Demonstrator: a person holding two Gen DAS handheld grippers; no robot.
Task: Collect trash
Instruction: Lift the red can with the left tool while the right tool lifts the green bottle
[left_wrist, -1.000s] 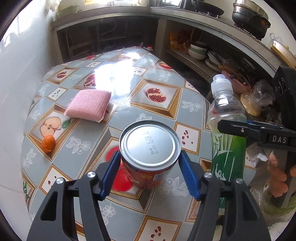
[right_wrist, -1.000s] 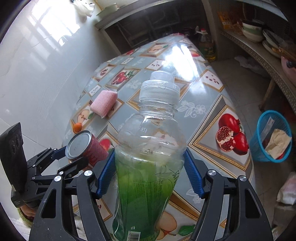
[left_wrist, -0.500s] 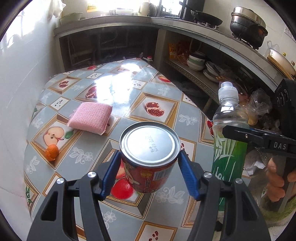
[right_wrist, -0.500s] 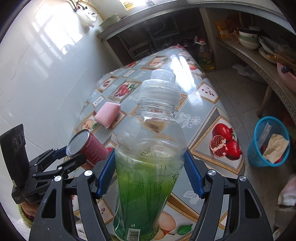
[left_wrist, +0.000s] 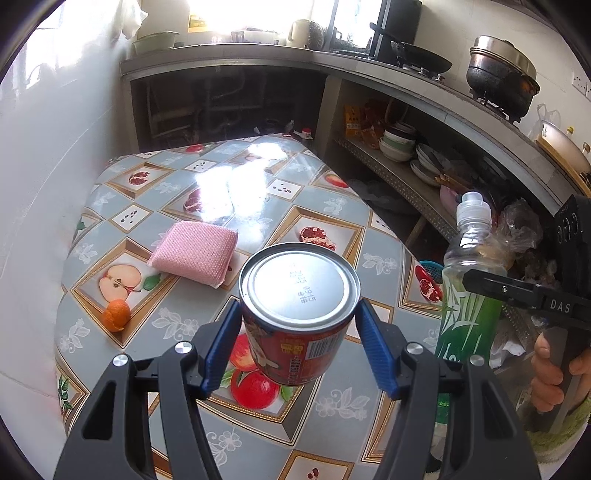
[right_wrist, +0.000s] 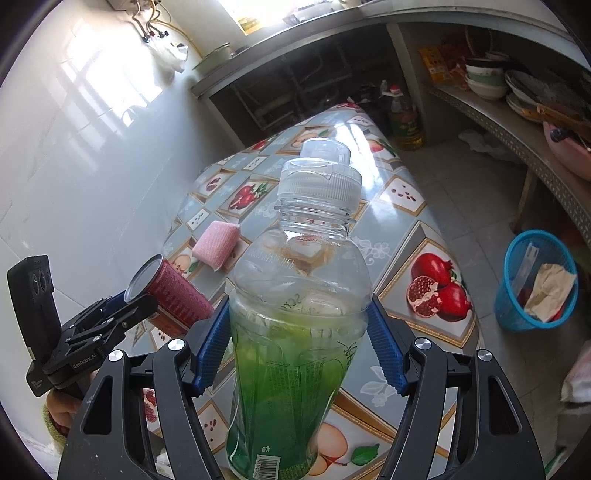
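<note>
Left wrist view. The left gripper (left_wrist: 295, 347) is clamped on a red can (left_wrist: 295, 314), one blue pad on each side of its body. The can is clear of the counter (left_wrist: 332, 229), its silver end facing the camera and its long axis running roughly along the fingers. At the right edge the green bottle (left_wrist: 467, 295) stands upright in the right gripper (left_wrist: 517, 291), gripped by a hand (left_wrist: 554, 369). A sliver of the blue basket (left_wrist: 433, 266) shows just past the counter's right edge, between can and bottle. A pink sponge (left_wrist: 195, 253) and an orange peel (left_wrist: 116, 314) lie on the counter, untouched.

Right wrist view. The right gripper (right_wrist: 299, 347) is clenched on the bottle (right_wrist: 299, 314), pads pressed on its mid-body, cap (right_wrist: 321, 177) pointing away from the camera, so its long axis follows the fingers. The blue basket (right_wrist: 513, 306) sits on the floor to the right, below the counter (right_wrist: 406, 192) and well apart from it, already holding paper scraps. The left gripper (right_wrist: 125, 306) with the can (right_wrist: 173, 291) lies at the left, on the far side of the bottle from the basket. Judged from this layout, the right hand is the nearer to the basket, and the coming move probably goes rightward and down.
</note>
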